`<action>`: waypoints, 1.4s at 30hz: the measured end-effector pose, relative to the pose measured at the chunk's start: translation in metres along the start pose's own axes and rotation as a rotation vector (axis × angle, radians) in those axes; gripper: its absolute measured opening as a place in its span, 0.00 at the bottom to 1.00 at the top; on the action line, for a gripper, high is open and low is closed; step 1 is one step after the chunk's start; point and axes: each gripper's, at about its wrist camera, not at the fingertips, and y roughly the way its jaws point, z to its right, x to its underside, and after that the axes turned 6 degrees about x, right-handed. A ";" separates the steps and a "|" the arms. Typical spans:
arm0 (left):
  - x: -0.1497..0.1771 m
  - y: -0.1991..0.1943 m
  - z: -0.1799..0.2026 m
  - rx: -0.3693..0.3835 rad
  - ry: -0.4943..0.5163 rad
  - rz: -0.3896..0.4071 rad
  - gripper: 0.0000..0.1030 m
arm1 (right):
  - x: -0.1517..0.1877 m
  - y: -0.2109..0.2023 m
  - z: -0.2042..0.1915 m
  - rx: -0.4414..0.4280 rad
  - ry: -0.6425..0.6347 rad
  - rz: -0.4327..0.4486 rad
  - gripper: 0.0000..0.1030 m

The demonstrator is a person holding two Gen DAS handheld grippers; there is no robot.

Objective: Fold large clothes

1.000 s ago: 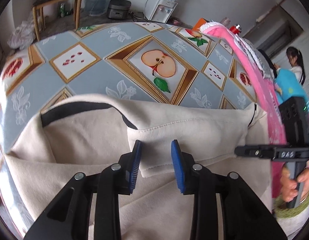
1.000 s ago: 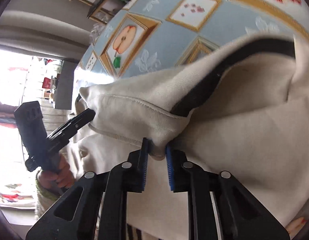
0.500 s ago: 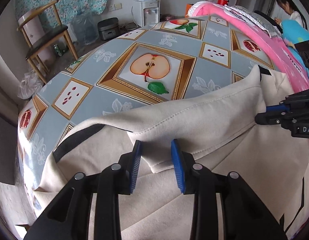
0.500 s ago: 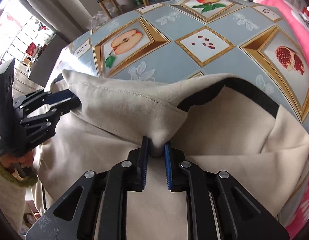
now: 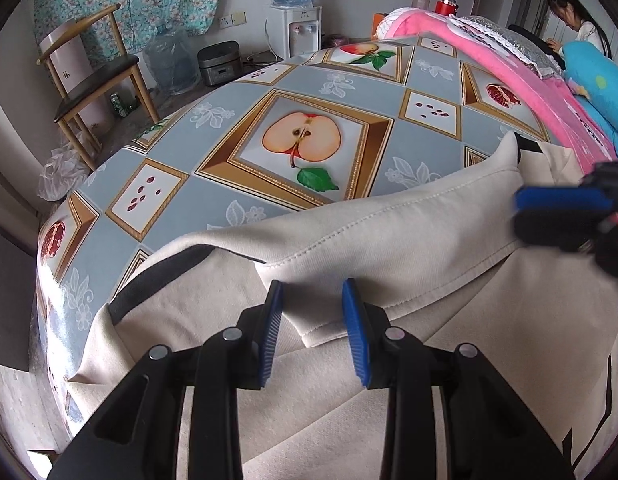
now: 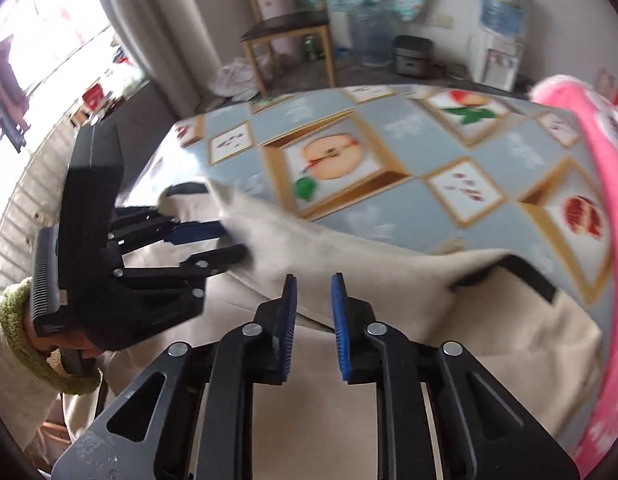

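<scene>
Mid-fold: L gripper (image 5: 311,292) pinches garment (image 5: 389,248) at its hem, R gripper's (image 6: 313,284) narrow jaws just closing on it too; next prob. lay fold flat, smooth

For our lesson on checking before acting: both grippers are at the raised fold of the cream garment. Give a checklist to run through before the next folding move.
1. Left gripper holds the fold of the cream garment: ok, cloth fills the gap between its pads.
2. Right gripper holds the same fold: ok; its jaws have just been closing with cloth between them.
3. Fold edge runs unbroken between both grippers: ok.
4. Tablecloth ahead free for laying the fold down: ok.
5. Pink blanket apart from the garment: cannot tell; it lies close beside it.
</scene>
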 end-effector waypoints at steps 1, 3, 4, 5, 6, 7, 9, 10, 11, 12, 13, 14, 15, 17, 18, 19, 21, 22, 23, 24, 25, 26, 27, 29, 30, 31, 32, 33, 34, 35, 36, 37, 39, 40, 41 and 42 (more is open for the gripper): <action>0.001 0.000 -0.001 0.004 -0.002 0.007 0.29 | -0.001 0.010 -0.002 -0.006 -0.004 -0.020 0.13; 0.003 -0.002 -0.003 0.017 -0.006 0.024 0.29 | -0.001 0.032 -0.003 -0.001 0.010 -0.077 0.10; 0.004 -0.004 -0.005 0.018 -0.009 0.030 0.29 | 0.000 0.041 -0.001 0.002 0.019 -0.097 0.10; 0.005 -0.007 -0.007 0.016 -0.012 0.044 0.29 | 0.001 0.041 0.001 -0.004 0.022 -0.084 0.10; 0.006 -0.014 -0.011 0.017 -0.020 0.071 0.29 | -0.001 0.041 0.003 -0.012 0.024 -0.088 0.10; 0.006 -0.020 -0.015 0.025 -0.030 0.096 0.29 | -0.002 0.041 0.004 -0.019 0.034 -0.095 0.10; 0.003 -0.035 -0.022 0.061 -0.065 0.159 0.29 | -0.002 0.043 0.004 -0.027 0.037 -0.104 0.10; 0.001 -0.042 -0.024 0.093 -0.082 0.184 0.29 | -0.004 0.044 0.005 -0.029 0.038 -0.107 0.10; -0.001 -0.045 -0.023 0.122 -0.091 0.194 0.29 | -0.005 0.044 0.005 -0.032 0.043 -0.108 0.10; -0.004 -0.046 -0.021 0.157 -0.094 0.192 0.29 | -0.006 0.046 0.006 -0.036 0.048 -0.109 0.10; -0.007 -0.045 -0.017 0.184 -0.093 0.183 0.29 | -0.007 0.047 0.007 -0.041 0.056 -0.109 0.10; -0.009 -0.041 -0.012 0.218 -0.088 0.168 0.29 | -0.006 0.046 0.008 -0.049 0.069 -0.108 0.10; -0.009 -0.037 -0.007 0.244 -0.082 0.147 0.28 | -0.006 0.047 0.011 -0.058 0.085 -0.107 0.10; -0.010 -0.020 0.006 0.263 -0.055 0.070 0.24 | -0.002 0.044 0.010 -0.064 0.103 -0.100 0.10; -0.008 -0.009 0.012 0.227 -0.038 0.029 0.22 | -0.001 0.046 0.008 -0.062 0.105 -0.097 0.10; -0.006 0.000 0.015 0.194 -0.029 0.003 0.21 | -0.001 0.045 0.007 -0.057 0.101 -0.095 0.10; -0.002 0.002 0.015 0.189 -0.032 0.024 0.21 | -0.001 0.042 0.004 -0.042 0.086 -0.103 0.10; 0.000 0.002 0.012 0.199 -0.048 0.026 0.21 | -0.002 0.038 0.003 -0.045 0.084 -0.103 0.11; 0.000 0.003 0.010 0.208 -0.060 0.027 0.21 | -0.004 0.034 0.001 -0.060 0.083 -0.089 0.11; 0.001 0.003 0.009 0.213 -0.059 0.029 0.21 | -0.007 0.028 0.001 -0.078 0.080 -0.066 0.11; 0.001 0.002 0.008 0.210 -0.051 0.032 0.21 | -0.009 0.023 0.001 -0.088 0.080 -0.045 0.11; 0.002 0.003 0.008 0.211 -0.043 0.035 0.21 | -0.010 0.021 0.003 -0.099 0.085 -0.031 0.11; 0.002 0.003 0.007 0.215 -0.040 0.037 0.21 | -0.012 0.021 0.003 -0.111 0.093 -0.026 0.11; 0.003 0.002 0.006 0.220 -0.038 0.041 0.21 | -0.015 0.030 0.004 -0.137 0.110 -0.031 0.11; 0.003 0.002 0.006 0.214 -0.032 0.042 0.21 | -0.014 0.036 0.004 -0.142 0.114 -0.040 0.11; 0.004 0.001 0.006 0.206 -0.020 0.044 0.20 | -0.014 0.042 0.006 -0.139 0.114 -0.051 0.11; 0.004 0.000 0.006 0.196 -0.008 0.044 0.20 | -0.013 0.048 0.007 -0.126 0.114 -0.067 0.11; 0.004 -0.001 0.006 0.182 0.006 0.041 0.20 | -0.013 0.053 0.007 -0.126 0.120 -0.066 0.11; 0.004 -0.002 0.006 0.165 0.022 0.037 0.20 | -0.013 0.053 0.008 -0.135 0.125 -0.061 0.11; 0.005 -0.003 0.003 0.150 0.030 0.035 0.20 | -0.013 0.054 0.009 -0.137 0.126 -0.064 0.11; 0.005 -0.003 0.000 0.143 0.030 0.034 0.20 | -0.013 0.054 0.008 -0.131 0.123 -0.064 0.11; 0.006 -0.003 -0.004 0.142 0.023 0.034 0.20 | -0.012 0.054 0.006 -0.122 0.112 -0.061 0.11; 0.006 -0.003 -0.010 0.149 -0.003 0.037 0.20 | -0.012 0.053 0.003 -0.104 0.088 -0.063 0.11; 0.007 -0.003 -0.011 0.152 -0.010 0.039 0.20 | -0.013 0.051 0.003 -0.105 0.084 -0.068 0.11; 0.007 -0.003 -0.010 0.146 -0.007 0.040 0.20 | -0.013 0.048 0.004 -0.116 0.089 -0.067 0.11; 0.007 -0.003 -0.008 0.134 0.004 0.042 0.20 | -0.013 0.042 0.006 -0.128 0.093 -0.060 0.11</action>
